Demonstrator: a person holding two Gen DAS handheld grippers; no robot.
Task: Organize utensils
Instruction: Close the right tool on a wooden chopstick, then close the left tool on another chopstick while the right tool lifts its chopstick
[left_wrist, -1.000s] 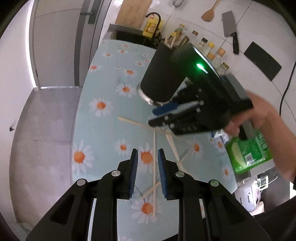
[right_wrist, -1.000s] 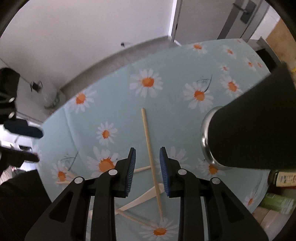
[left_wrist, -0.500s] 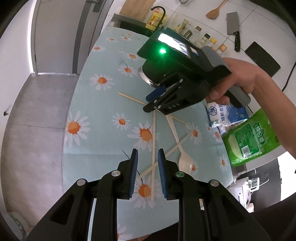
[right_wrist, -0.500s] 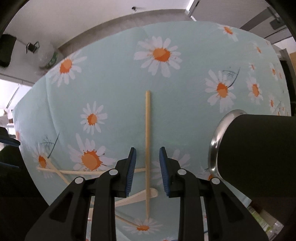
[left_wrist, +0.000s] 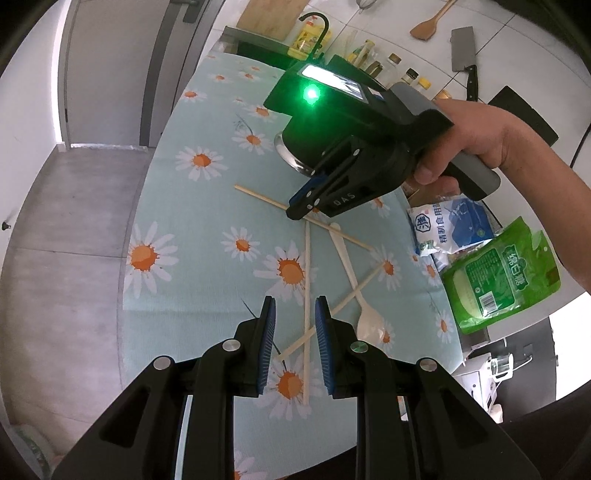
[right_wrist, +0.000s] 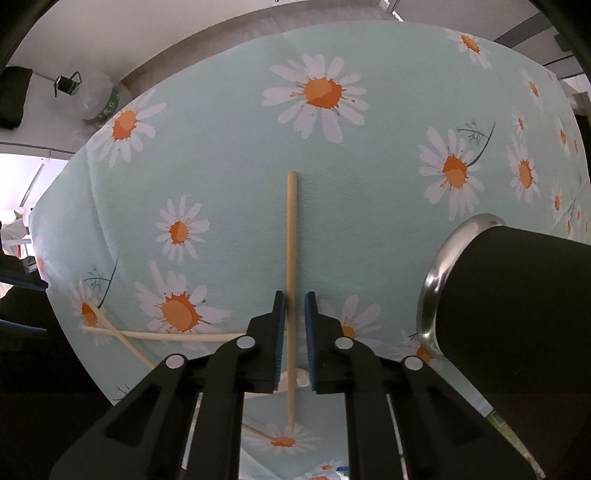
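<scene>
Several wooden chopsticks and a pale plastic spoon (left_wrist: 364, 314) lie crossed on the daisy tablecloth (left_wrist: 207, 229). My right gripper (right_wrist: 294, 314) is low over the cloth, its jaws narrowed around one chopstick (right_wrist: 291, 229) with a thin gap on each side; it also shows in the left wrist view (left_wrist: 306, 206). A black holder cup with a steel rim (right_wrist: 517, 295) stands just right of it. My left gripper (left_wrist: 293, 321) is open and empty above another chopstick (left_wrist: 306, 280).
A blue-white packet (left_wrist: 454, 225) and a green packet (left_wrist: 498, 280) lie at the table's right edge. Bottles (left_wrist: 399, 70) stand at the back, and a cleaver (left_wrist: 465, 55) and a wooden spatula (left_wrist: 428, 26) hang on the wall. The floor (left_wrist: 74, 221) lies left of the table.
My right gripper has come down over the chopstick and its jaws have narrowed around it. My left gripper has drawn back and up from the table.
</scene>
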